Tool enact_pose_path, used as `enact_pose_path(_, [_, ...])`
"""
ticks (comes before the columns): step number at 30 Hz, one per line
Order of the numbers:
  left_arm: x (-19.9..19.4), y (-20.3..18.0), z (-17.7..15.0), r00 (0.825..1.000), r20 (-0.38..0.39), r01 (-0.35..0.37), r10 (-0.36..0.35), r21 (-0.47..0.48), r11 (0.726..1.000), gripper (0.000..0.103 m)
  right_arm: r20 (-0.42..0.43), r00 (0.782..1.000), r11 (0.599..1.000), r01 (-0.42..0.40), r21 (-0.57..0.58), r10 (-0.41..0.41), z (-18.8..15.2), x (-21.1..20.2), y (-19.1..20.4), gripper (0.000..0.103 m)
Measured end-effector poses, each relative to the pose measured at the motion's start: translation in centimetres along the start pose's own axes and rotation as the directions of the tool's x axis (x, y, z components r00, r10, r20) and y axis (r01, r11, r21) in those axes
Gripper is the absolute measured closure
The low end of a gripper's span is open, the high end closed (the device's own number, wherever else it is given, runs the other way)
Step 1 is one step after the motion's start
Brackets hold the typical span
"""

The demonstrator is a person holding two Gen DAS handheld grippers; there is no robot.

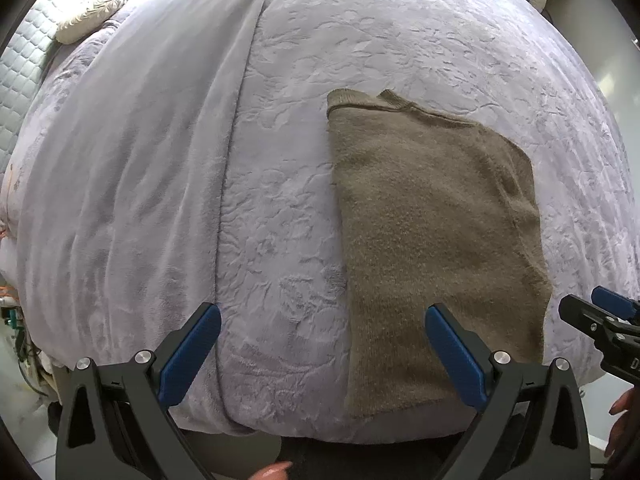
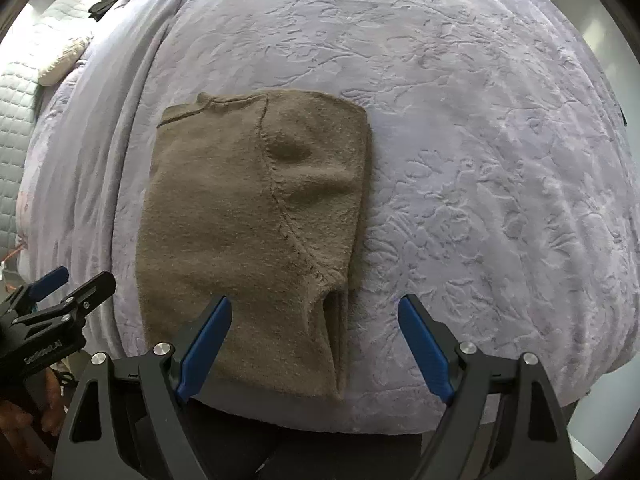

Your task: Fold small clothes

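Observation:
A small olive-brown knit garment (image 1: pixel 436 240) lies folded into a long rectangle on the lilac bedspread (image 1: pixel 280 160), reaching to the bed's near edge. It also shows in the right wrist view (image 2: pixel 248 232), with a sleeve seam across its top layer. My left gripper (image 1: pixel 322 314) is open and empty above the near edge, its right finger over the garment's near end. My right gripper (image 2: pixel 314 306) is open and empty, straddling the garment's near right corner. Each gripper shows in the other's view: the right gripper (image 1: pixel 596 316) and the left gripper (image 2: pixel 76 286).
A smooth lilac blanket (image 1: pixel 140 160) covers the bed's left part. A cream pillow (image 1: pixel 88 20) and a quilted white mattress pad (image 1: pixel 24 68) lie at the far left. The floor (image 2: pixel 592 432) lies beyond the bed's near right edge.

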State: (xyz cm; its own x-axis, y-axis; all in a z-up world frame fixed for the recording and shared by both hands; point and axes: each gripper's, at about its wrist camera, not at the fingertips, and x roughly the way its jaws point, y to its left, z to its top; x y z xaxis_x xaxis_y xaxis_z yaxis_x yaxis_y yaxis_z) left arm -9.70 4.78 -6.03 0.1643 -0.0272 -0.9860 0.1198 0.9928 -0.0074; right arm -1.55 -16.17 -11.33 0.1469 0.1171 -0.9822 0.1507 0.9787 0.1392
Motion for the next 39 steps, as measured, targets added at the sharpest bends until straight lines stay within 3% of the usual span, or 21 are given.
enact_pose_path(4, [-0.2,0.1,0.1,1.0,0.004,-0.011,0.011,0.001,1.0,0.001,-0.017,0.999,0.999,0.031,0.012,-0.031,-0.1,0.0,0.0,0.016])
enact_pose_path(39, [-0.8,-0.3,0.0,1.0,-0.001,-0.03,0.03,0.026,0.999,0.001,-0.065,0.997,0.998,0.034,0.05,-0.03,0.2,1.1,-0.1,0.016])
